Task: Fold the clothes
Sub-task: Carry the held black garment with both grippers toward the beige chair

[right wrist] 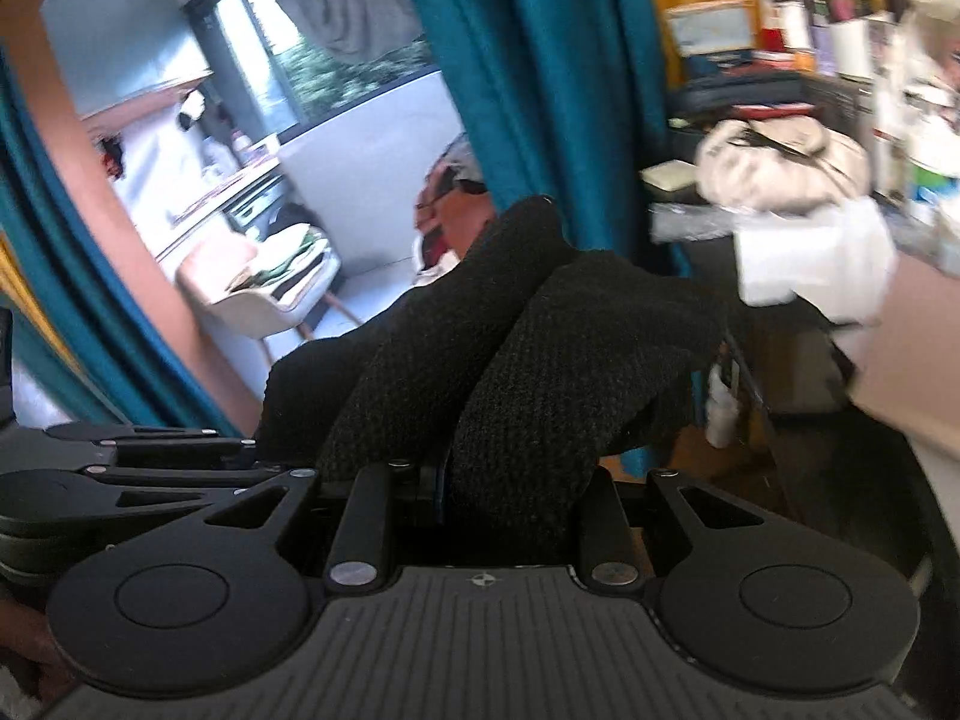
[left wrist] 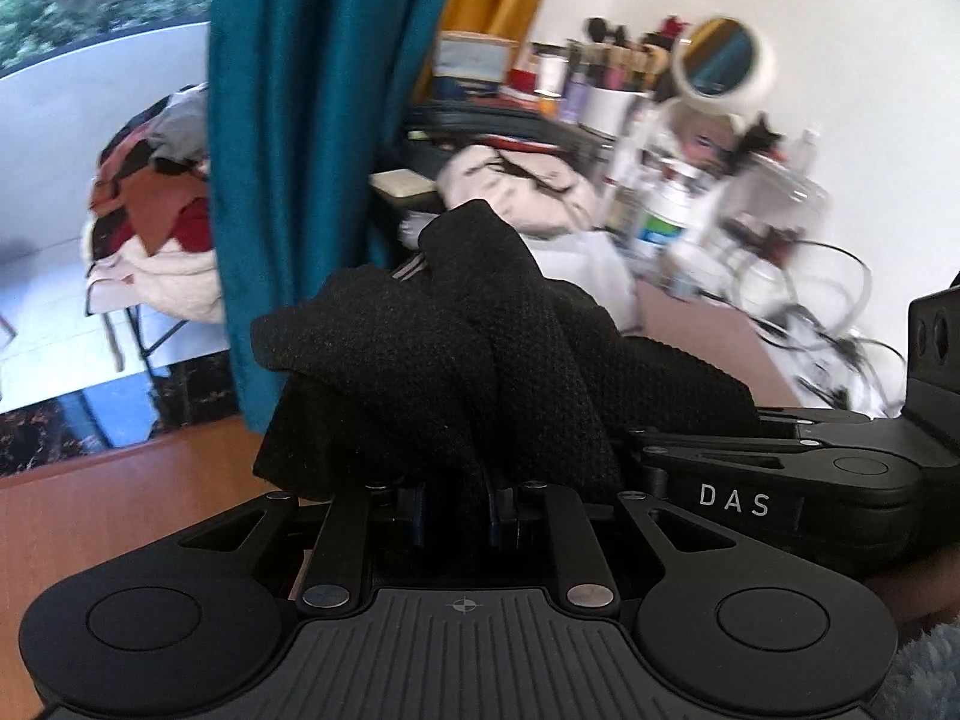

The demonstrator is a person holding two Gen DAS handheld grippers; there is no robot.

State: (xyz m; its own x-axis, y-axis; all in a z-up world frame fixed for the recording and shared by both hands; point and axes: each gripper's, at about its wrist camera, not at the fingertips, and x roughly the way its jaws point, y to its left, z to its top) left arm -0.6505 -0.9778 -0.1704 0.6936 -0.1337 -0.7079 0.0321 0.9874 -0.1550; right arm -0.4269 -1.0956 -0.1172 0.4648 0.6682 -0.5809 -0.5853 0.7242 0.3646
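black knit garment [left wrist: 480, 360] hiding both fingertips

White letters "DAS" on the black arm of the right gripper [left wrist: 735, 501], lower right of the left wrist frame, no other text readable, labels on the shelf bottles [left wrist: 657, 228] too blurred to read

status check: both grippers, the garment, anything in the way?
Left gripper shut on black knit garment. Right gripper shut on it too. Garment bunched, lifted. Teal curtain close ahead.
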